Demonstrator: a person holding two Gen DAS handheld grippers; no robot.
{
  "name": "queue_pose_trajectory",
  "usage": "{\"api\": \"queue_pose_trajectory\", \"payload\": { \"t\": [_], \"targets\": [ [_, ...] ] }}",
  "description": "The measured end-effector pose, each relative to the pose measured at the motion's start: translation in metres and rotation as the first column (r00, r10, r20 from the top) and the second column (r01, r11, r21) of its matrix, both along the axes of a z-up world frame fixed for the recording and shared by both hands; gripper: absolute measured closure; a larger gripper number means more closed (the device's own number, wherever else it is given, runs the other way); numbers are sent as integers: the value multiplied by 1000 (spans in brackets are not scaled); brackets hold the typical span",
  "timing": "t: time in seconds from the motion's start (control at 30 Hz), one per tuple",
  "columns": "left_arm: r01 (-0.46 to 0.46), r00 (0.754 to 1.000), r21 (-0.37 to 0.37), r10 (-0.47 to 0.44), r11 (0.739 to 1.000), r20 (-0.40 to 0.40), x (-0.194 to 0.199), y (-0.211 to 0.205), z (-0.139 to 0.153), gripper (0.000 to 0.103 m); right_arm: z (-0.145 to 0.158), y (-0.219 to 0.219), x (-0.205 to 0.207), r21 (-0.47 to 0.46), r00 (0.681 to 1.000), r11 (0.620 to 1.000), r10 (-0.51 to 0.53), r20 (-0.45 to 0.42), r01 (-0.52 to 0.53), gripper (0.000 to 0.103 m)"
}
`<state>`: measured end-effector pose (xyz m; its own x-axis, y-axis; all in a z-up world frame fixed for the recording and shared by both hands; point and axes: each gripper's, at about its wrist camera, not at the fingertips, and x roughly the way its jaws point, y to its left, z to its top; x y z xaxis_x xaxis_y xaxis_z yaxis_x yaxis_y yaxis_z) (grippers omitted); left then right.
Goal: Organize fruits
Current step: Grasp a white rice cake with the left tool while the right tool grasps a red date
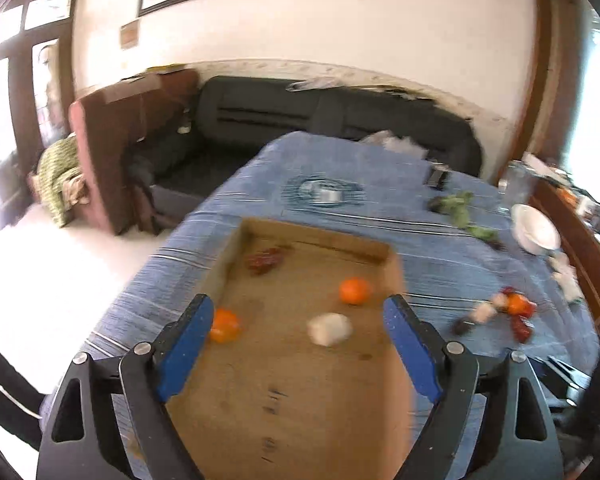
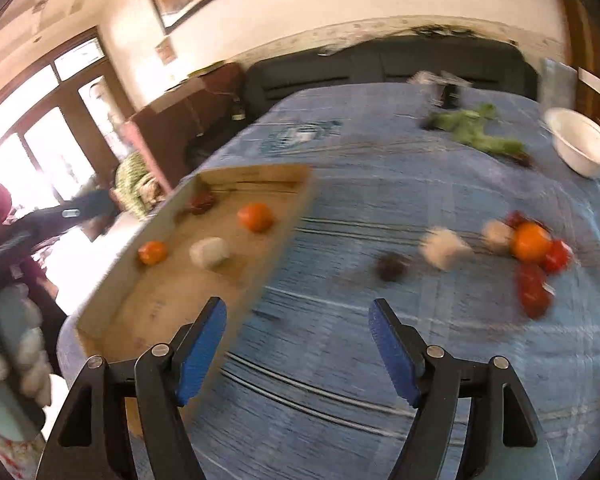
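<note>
- Fruits lie in two lots on the blue tablecloth [image 2: 380, 320]; two oranges [image 1: 354, 290], a pale round piece [image 1: 329, 329] and something dark red [image 1: 265, 261] sit loose in the shallow cardboard tray [image 1: 284, 392], while a second cluster [image 2: 532, 248] of orange, red, pale and dark pieces waits on the cloth to the tray's right, well apart from it.
- Left gripper [image 1: 298, 356] hangs over the tray with its jaws spread wide and nothing between the blue pads; right gripper [image 2: 296, 348] hovers over bare cloth just beside the tray's right wall, also wide and empty.
- Both views are smeared with motion; I judge a fast reach could overshoot, and a pad could clip the tray wall and shove the whole tray.
- Tray sits close to the table's left edge as far as I can tell; a knock that way could tip it off, fruit and all.
- Round fruit rolls easily; a glancing touch on the loose cluster could scatter pieces toward the white bowl [image 2: 584, 148] or off the far side.
- Red pieces look soft, though the blur hides what they are; a hard squeeze may bruise them.
</note>
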<state>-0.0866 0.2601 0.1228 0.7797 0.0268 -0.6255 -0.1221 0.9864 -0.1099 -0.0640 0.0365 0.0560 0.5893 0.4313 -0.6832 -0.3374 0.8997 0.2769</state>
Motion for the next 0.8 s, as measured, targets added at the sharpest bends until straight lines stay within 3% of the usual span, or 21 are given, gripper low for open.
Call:
{"api": "queue_pose_trajectory", "payload": {
  "t": [0.33, 0.63, 0.8],
  "targets": [
    [102, 994, 30, -101, 994, -28, 1, -80, -2, 17, -11, -121, -12, 26, 974, 974, -225, -36, 226, 24],
    [159, 981, -71, -165, 985, -101, 19, -111, -20, 17, -12, -177, -21, 17, 951, 952, -306, -37, 307, 24],
    [209, 966, -56, -215, 976, -144, 32, -138, -38, 17, -13, -185, -12, 2, 951, 952, -307, -38, 307, 24]
  ]
}}
